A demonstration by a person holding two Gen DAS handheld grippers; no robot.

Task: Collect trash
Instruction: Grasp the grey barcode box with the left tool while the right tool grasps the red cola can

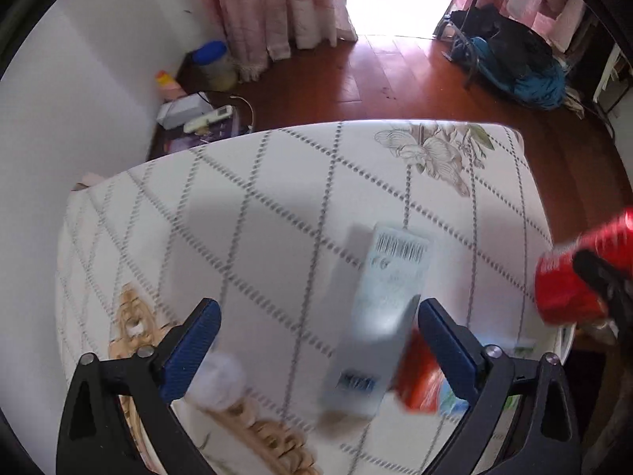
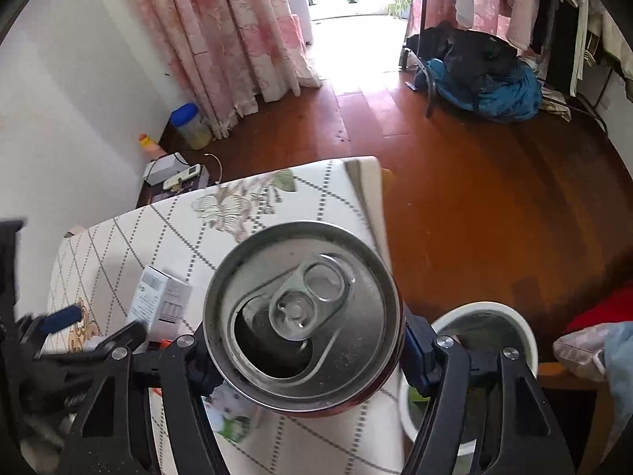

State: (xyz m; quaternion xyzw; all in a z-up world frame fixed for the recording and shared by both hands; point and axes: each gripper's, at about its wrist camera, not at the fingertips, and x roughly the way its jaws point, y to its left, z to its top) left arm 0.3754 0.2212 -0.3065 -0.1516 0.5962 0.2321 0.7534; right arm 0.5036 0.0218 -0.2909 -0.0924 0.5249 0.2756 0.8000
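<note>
Left hand-held gripper [image 1: 318, 316] hangs over the quilted white tabletop w/ grey diamond stitching [image 1: 245, 198], blue pads spread wide, nothing gripped. Between them, blurred: pale rectangular cardboard box w/ barcode [image 1: 379, 316], w/ a white crumpled tissue wad [image 1: 217, 380] to its left & a red-orange wrapper [image 1: 419, 376] to its right. Right hand-held gripper [image 2: 304, 360] is clenched on the red aluminium drink can [image 2: 302, 316], opened top facing the camera, held above the tabletop edge. Just right of it, lower down, a white round bin [image 2: 486, 308].
</note>
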